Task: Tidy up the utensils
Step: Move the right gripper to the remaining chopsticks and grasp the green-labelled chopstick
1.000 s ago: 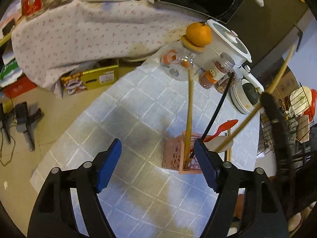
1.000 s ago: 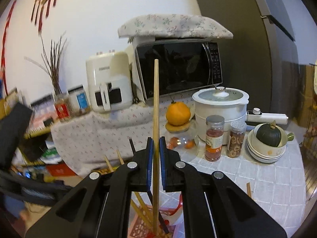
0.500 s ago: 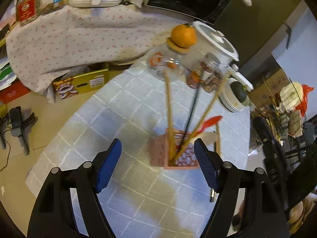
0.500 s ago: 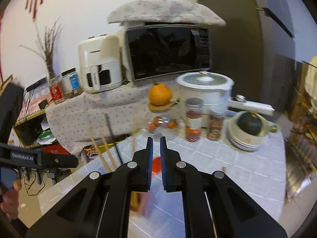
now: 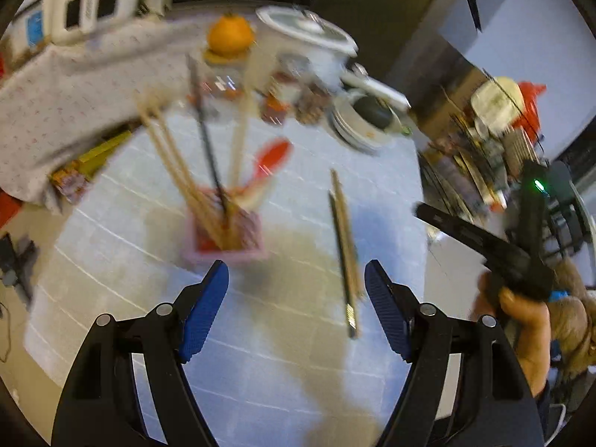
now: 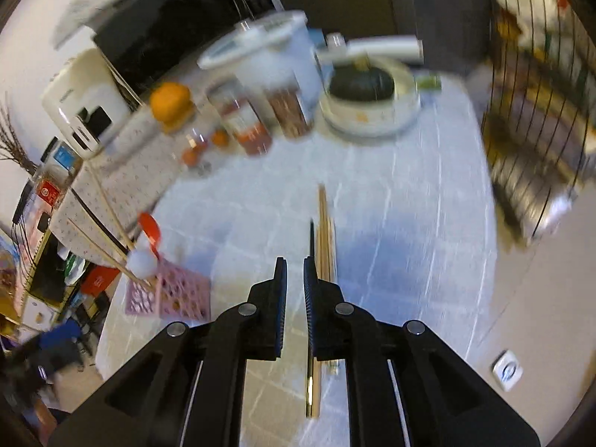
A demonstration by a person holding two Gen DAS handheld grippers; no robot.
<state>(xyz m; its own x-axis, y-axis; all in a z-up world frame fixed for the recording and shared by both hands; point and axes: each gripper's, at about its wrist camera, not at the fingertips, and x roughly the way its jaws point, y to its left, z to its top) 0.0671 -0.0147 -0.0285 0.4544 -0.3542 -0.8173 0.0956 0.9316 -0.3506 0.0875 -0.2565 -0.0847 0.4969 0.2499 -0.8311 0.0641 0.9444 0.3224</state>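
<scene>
The loose chopsticks (image 6: 325, 238) lie flat in a small bundle on the tiled table (image 6: 428, 205), toward its right edge, well apart from the pink holder (image 5: 223, 238) that stands nearer the left edge. Their long axis runs from the near edge toward the far edge, where the jars and bowls stand; one dark stick with a metal end (image 5: 351, 320) has that end pointing at the near edge. The holder already carries several upright sticks and a red spoon (image 5: 270, 158), all leaning outward.

I judge this to be the reach for the next piece. My right claw (image 6: 295, 279) hovers over the bundle, jaws nearly together and just starting to part, nothing between them. It needs to spread more, drop astride one stick across its length, and pinch near the middle. My left claw (image 5: 296, 298) is spread wide and empty, above the table between holder and bundle.
</scene>
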